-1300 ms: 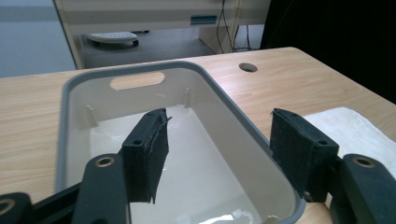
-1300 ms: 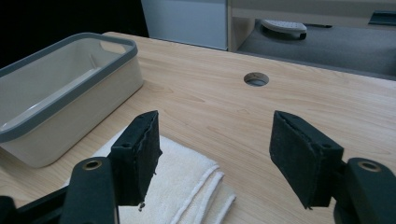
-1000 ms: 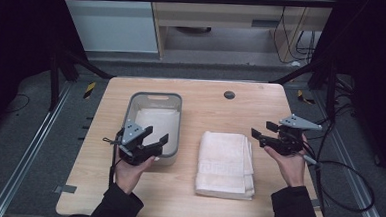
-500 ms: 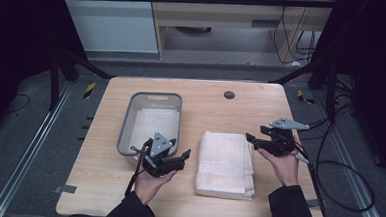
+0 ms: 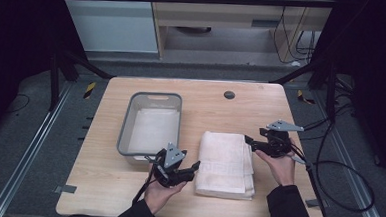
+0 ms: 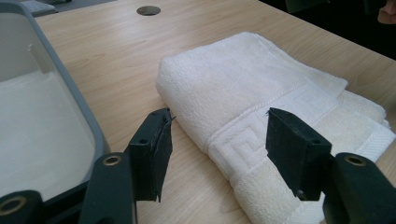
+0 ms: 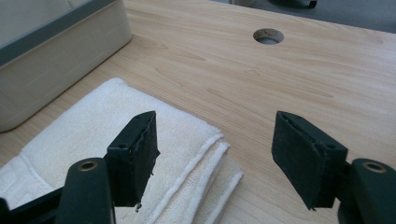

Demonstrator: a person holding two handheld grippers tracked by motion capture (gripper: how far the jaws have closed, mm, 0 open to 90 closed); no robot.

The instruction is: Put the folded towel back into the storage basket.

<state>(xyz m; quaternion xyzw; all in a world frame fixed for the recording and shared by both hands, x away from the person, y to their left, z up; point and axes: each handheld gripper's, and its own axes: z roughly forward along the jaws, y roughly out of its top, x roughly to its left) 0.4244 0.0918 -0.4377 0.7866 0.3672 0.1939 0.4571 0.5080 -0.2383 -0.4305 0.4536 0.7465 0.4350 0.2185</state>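
Towel (image 5: 226, 163) lies between both grippers' open jaws.

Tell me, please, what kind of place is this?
Probably a lab or workshop set up for recording handling work, not a home. A plain wooden table stands between metal floor rails, cables trail on the floor, and a person works with hand-held tongs near a folded towel.
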